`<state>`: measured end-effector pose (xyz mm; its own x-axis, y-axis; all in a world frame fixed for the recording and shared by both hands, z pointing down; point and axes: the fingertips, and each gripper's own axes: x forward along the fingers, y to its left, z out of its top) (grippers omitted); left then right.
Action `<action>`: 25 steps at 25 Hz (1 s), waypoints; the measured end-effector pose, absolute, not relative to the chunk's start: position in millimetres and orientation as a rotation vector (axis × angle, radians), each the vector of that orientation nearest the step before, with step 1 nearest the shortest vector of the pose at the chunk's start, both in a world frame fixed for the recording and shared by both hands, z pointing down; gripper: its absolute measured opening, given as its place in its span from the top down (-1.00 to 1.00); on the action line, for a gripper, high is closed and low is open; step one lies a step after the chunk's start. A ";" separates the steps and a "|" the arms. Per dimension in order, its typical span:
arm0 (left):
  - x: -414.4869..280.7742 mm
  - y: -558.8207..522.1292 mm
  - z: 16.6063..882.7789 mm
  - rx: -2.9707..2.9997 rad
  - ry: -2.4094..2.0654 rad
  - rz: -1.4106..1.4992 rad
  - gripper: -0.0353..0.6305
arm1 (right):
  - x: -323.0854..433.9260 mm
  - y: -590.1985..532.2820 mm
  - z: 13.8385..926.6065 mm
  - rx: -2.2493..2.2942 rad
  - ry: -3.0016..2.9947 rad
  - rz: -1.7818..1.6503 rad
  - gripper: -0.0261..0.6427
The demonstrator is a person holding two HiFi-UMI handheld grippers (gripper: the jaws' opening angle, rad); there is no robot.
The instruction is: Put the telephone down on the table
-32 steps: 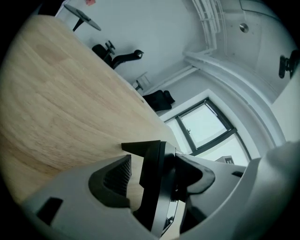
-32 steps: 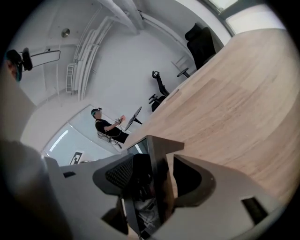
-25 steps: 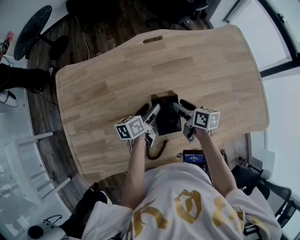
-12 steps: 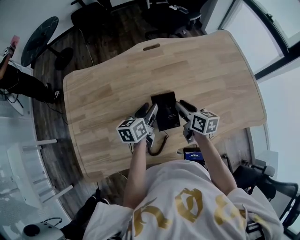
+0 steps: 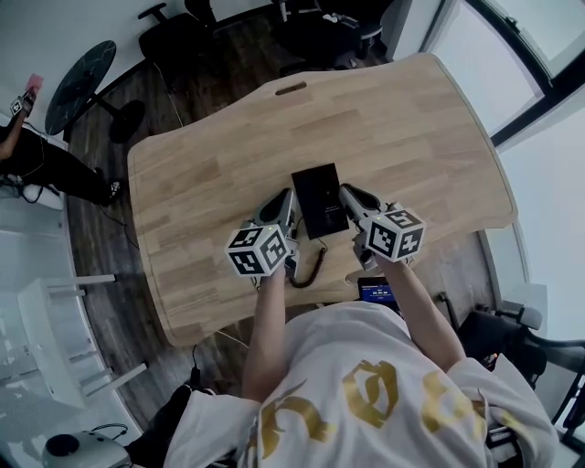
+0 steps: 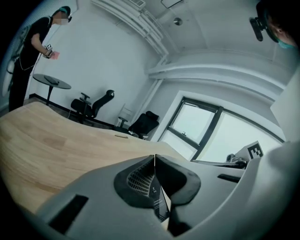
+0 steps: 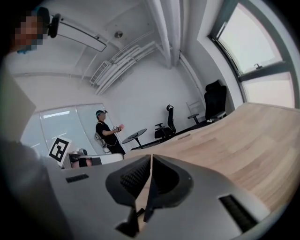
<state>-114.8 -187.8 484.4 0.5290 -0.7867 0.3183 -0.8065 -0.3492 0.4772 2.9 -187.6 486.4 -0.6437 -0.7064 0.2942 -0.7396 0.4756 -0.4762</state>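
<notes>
**Telephone** (image 5: 320, 199): black, flat, lying on the table (image 5: 430, 128) toward its near edge, about mid-width. Its coiled cord (image 5: 311, 270) trails back toward the person.

**Left gripper** (image 5: 277, 208): just beside the telephone's left flank. The jaws have just been closing and now meet pad to pad, with nothing caught between them.

**Right gripper** (image 5: 352, 196): just beside the right flank. Its jaws have likewise just been closing. They are together and hold nothing.

**Step in hand (judged):** the set-down looks finished, since the telephone rests on the wood and neither gripper has hold of it. The next move calls for little more than drawing both grippers clear. The cord lies between them on the near side, so they would need to avoid hooking it.

**Edges and room:**
- Bare wood runs wide on the far side and on both flanks.
- The near edge lies close behind the grippers, with a small lit device (image 5: 377, 292) at it.
- The chairs (image 5: 320, 23) and a bystander (image 5: 37, 155) stand on the floor, well apart from the work.
</notes>
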 end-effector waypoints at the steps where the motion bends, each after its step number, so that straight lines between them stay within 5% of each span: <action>1: -115.6 -185.7 481.6 2.186 -1.296 0.036 0.85 | 1.8 -184.1 484.7 1.291 -2.648 0.866 0.87; 25: -107.1 -172.2 463.8 2.242 -1.295 0.016 0.86 | 22.0 -168.4 470.1 1.308 -2.624 0.784 0.89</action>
